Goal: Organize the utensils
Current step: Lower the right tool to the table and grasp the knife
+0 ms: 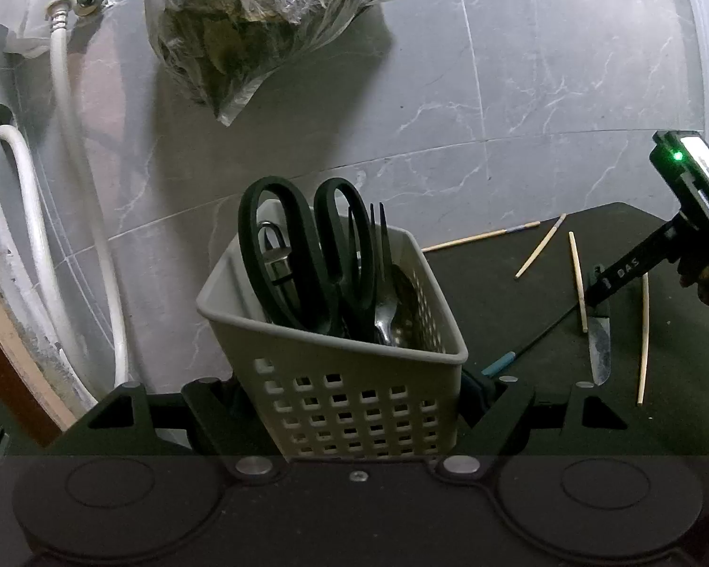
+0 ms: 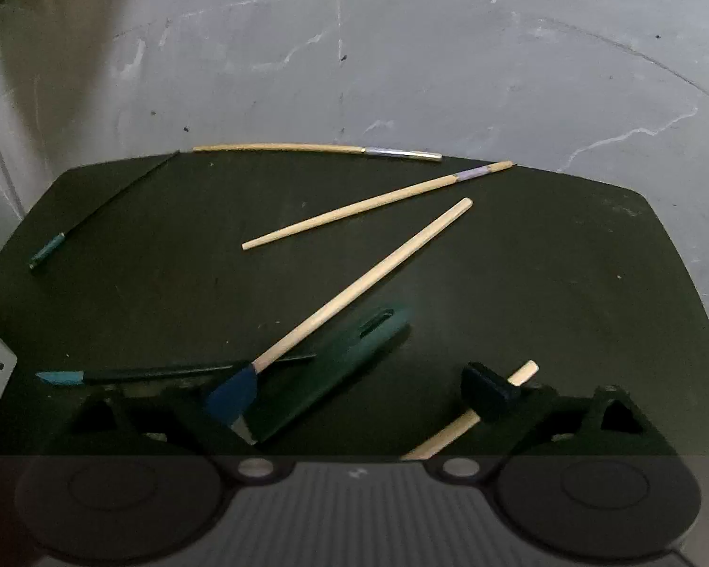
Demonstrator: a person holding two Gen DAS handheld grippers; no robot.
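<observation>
Left wrist view: your left gripper point(image 1: 354, 406) clamps the perforated basket point(image 1: 335, 378), already holding scissors point(image 1: 307, 255) and fork point(image 1: 380, 255).

Right wrist view: your right gripper point(image 2: 354, 392), jaws wide and empty, straddles the knife point(image 2: 326, 378) on the dark mat point(image 2: 543, 260) among chopsticks point(image 2: 368, 283). Pickup step; next, close squarely on the handle.

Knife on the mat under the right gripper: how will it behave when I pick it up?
The knife lies flat on the mat, so pinching it may be awkward. Its smooth handle may slip. A chopstick lies across it and will probably shift.
</observation>
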